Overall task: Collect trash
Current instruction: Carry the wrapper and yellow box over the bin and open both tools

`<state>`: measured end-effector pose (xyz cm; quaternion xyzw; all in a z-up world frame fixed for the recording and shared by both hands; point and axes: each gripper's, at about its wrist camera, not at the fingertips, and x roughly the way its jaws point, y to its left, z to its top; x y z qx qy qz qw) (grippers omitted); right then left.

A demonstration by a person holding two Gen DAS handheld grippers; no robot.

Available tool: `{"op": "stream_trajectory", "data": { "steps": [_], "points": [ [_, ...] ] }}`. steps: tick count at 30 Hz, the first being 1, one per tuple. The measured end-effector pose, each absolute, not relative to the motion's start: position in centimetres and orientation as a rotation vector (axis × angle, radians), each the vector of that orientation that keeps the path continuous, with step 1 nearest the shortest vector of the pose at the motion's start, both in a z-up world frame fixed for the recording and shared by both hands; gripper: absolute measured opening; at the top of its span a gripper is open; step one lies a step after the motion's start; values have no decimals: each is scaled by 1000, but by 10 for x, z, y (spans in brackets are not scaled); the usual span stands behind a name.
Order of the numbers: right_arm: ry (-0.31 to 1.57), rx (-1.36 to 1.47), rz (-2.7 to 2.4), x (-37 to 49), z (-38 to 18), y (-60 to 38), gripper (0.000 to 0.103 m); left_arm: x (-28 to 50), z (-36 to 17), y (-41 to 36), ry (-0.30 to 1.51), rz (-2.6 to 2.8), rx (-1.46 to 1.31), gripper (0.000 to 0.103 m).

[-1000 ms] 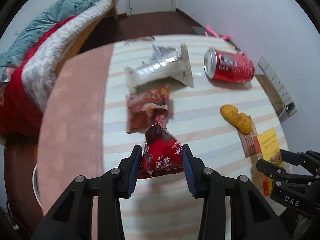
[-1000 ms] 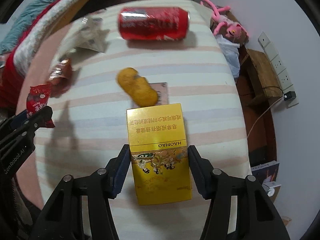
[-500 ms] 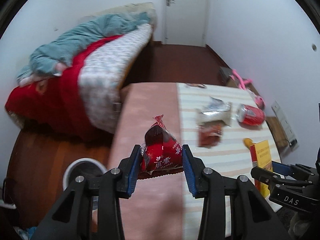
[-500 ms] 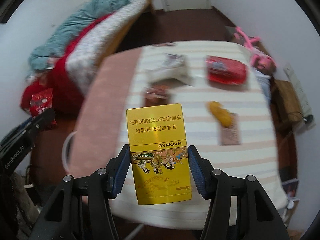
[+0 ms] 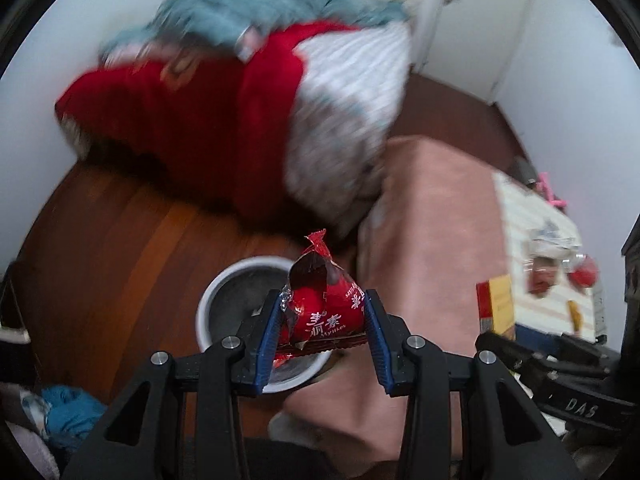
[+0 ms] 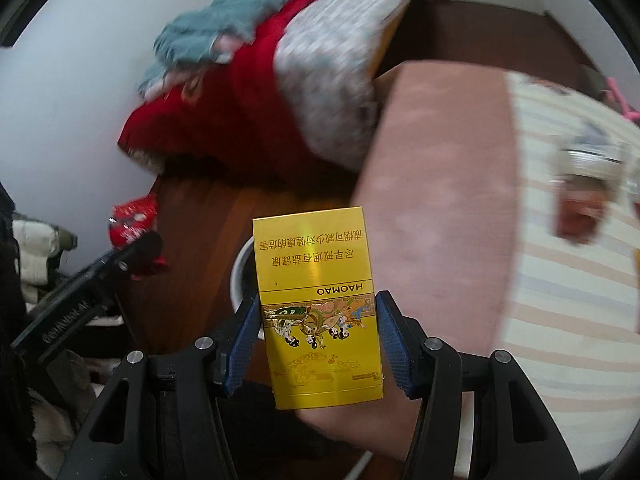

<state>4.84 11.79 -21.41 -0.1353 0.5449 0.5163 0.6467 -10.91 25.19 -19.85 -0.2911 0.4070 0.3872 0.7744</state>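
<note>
Below and ahead of the left gripper [image 5: 322, 332], the white bin [image 5: 208, 300] stands open-mouthed on bare wooden floor [image 5: 120, 248]. The pink-covered table edge [image 5: 424, 240] crowds its right; the bed [image 5: 248, 120] blocks the far side.

Left gripper [image 5: 323, 334] pointed steeply down, black arms spread in a V toward the lens, blue pads [image 5: 269, 332] clamped on both sides of a red packet [image 5: 326, 312]. Packet stood upright between the jaws, crimped top above them.

Right gripper [image 6: 318, 340] also pitched steeply down, blue pads [image 6: 390, 344] pressed against the two long edges of a yellow box [image 6: 318, 308]. Box stuck out well past the fingertips.

Each gripper showed in the other's view: right one low at the right edge, left one at the left edge, tilted. Well apart, side by side.
</note>
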Motion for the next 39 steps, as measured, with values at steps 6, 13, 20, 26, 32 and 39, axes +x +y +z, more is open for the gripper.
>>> {"op": "stream_trajectory", "data": {
  "steps": [6,13,20,26,32,39],
  "points": [
    [1337,-446,1188,16,-275,217,59,-150,-268,315,977,862,-806,37],
    [1458,-589,1142,-7,-360,305,59,-166,-348,368,1051,823,-1006,37],
    [1522,-680,1092,-7,-421,340,59,-170,-395,393,1104,855,-1106,71],
    [1574,-740,1087,-8,-451,359,67,-187,-400,398,1123,930,-1101,98],
    [1539,-794,1081,-14,-452,362,91,-204,-390,396,1141,1016,-1031,99],
    [1491,-857,1070,-23,-433,350,103,-215,-369,379,1148,1092,-925,99]
  ]
}}
